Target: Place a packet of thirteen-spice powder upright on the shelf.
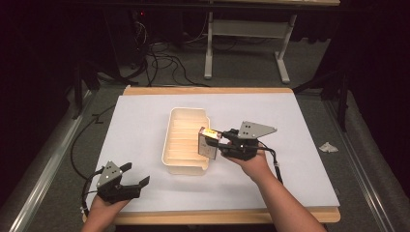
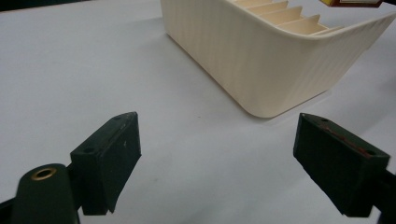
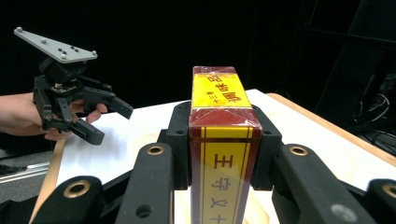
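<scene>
The right gripper is clamping a red and yellow box between its two black jaws, one pad pressing on each long side. In the right gripper view the box is standing upright between the jaws, its yellow panel with printed characters facing the camera and its top end reaching well past the jaw tips. From the high view, the person's right hand is holding the gripper out over the table, with the box hanging at the right rim of a cream slotted tray, near the tray's front half. Whether the box is touching the rim cannot be told. The tray is sitting on the white sheet that is covering the wooden table.

The left gripper is resting low at the near left corner of the sheet, well apart from the tray, in the person's left hand. Its jaws are standing wide apart with nothing between them; the left gripper view is showing bare sheet between the pads and the tray's ribbed wall beyond them. In the right gripper view the left gripper is appearing farther off, likewise spread.
</scene>
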